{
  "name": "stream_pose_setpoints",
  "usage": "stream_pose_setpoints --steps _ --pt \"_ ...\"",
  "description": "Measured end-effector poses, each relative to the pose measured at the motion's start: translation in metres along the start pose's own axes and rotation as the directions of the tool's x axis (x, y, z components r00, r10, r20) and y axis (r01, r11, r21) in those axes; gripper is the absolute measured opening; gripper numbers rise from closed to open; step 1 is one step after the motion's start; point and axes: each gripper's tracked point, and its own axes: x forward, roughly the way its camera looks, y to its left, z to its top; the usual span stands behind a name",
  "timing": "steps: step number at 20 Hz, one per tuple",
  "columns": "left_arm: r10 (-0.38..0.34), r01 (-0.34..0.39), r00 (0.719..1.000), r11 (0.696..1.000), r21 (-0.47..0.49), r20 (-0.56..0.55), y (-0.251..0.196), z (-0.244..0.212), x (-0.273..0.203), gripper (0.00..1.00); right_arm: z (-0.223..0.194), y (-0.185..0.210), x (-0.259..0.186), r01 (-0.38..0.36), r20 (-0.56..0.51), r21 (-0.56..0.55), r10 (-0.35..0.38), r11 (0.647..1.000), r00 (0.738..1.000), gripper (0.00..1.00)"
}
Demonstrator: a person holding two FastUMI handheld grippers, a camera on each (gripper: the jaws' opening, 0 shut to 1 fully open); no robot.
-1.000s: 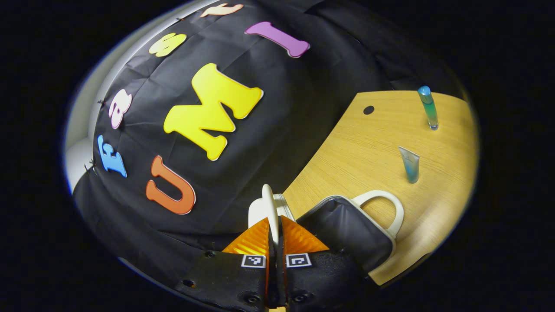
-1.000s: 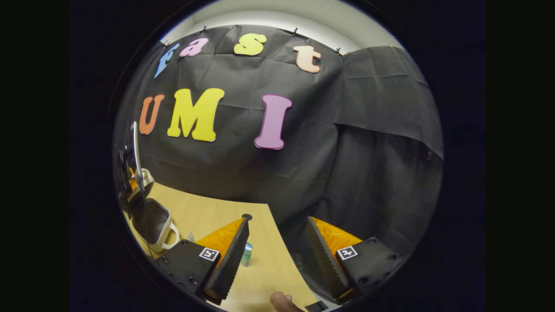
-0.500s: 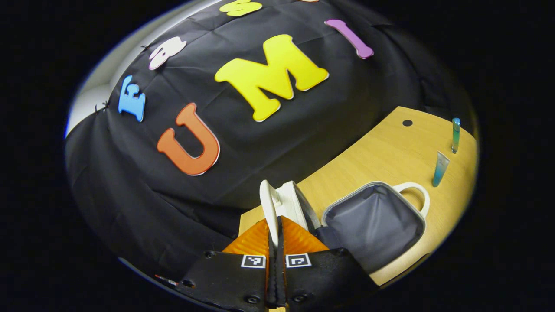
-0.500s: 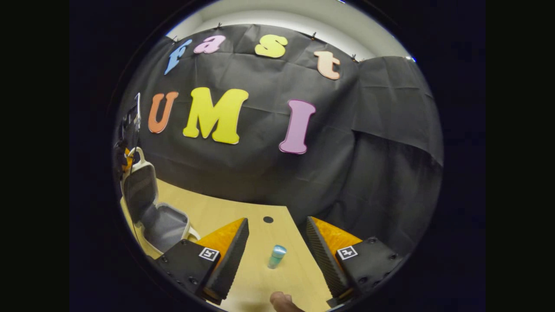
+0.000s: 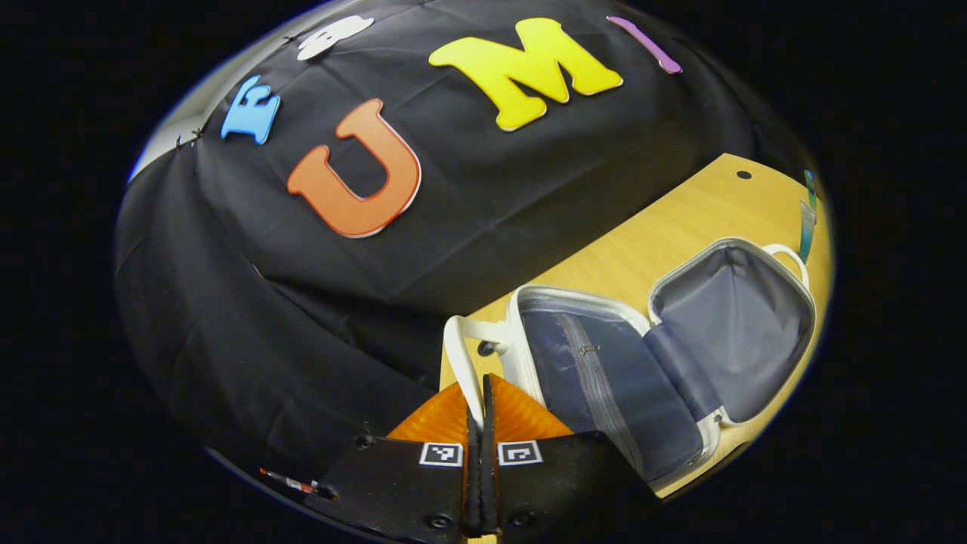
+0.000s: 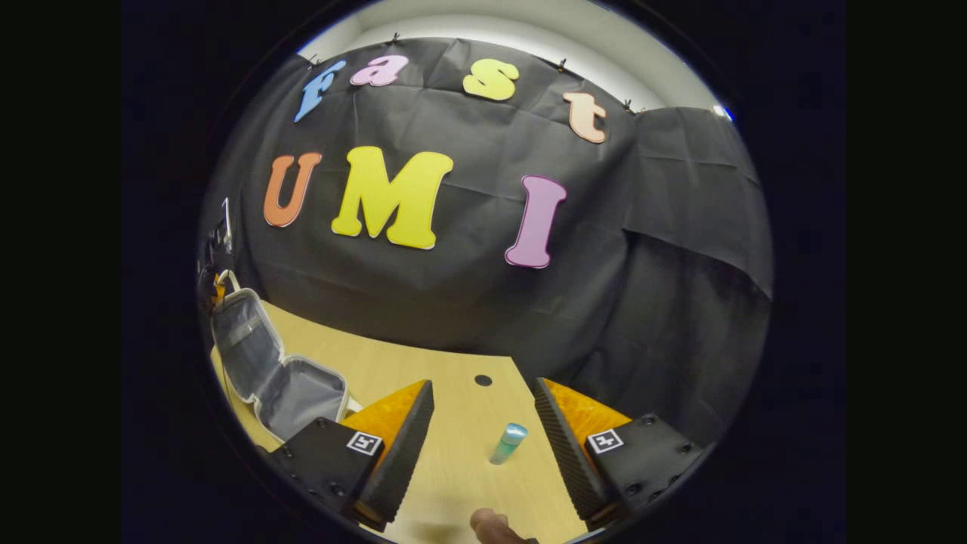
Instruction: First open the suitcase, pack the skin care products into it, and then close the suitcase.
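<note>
Since 1.0 s ago the suitcase point(image 5: 665, 355) lid has swung from near upright to almost flat, and a teal tube point(image 6: 508, 443) has come between the right claw's fingers in the right gripper view. Left claw point(image 5: 482, 400): jaws pinched tight on the white lid handle point(image 5: 457, 355), at 12 o'clock from its tips. Suitcase sits open at 3 o'clock in the left gripper view, both lined halves exposed; two tubes point(image 5: 807, 219) stand beyond it near 2 o'clock. Right claw point(image 6: 483, 438): jaws wide apart, holding nothing, tube lying on the desk between them, untouched. Risks, as judged: releasing the handle early could let the lid spring back; a shallow or off-centre pinch may roll or squirt the slim tube away. Desk point(image 6: 453, 393): pale wood grain with a small dark hole point(image 6: 483, 380). Room: black cloth wall point(image 6: 665, 287) behind, pale wall above.
</note>
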Motion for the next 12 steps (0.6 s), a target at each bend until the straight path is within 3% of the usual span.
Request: stream_pose_setpoints --steps 6,12 --pt "-0.091 0.079 0.99 0.992 -0.101 -0.112 -0.001 -0.063 0.037 0.03 -0.012 0.015 -0.005 0.004 -0.041 -0.031 -0.006 1.0 0.999 0.8" --pt "-0.214 0.146 0.952 0.947 -0.287 -0.219 -0.025 -0.132 0.066 0.03 -0.02 0.024 -0.007 -0.002 -0.065 -0.076 -0.003 0.997 0.998 0.8"
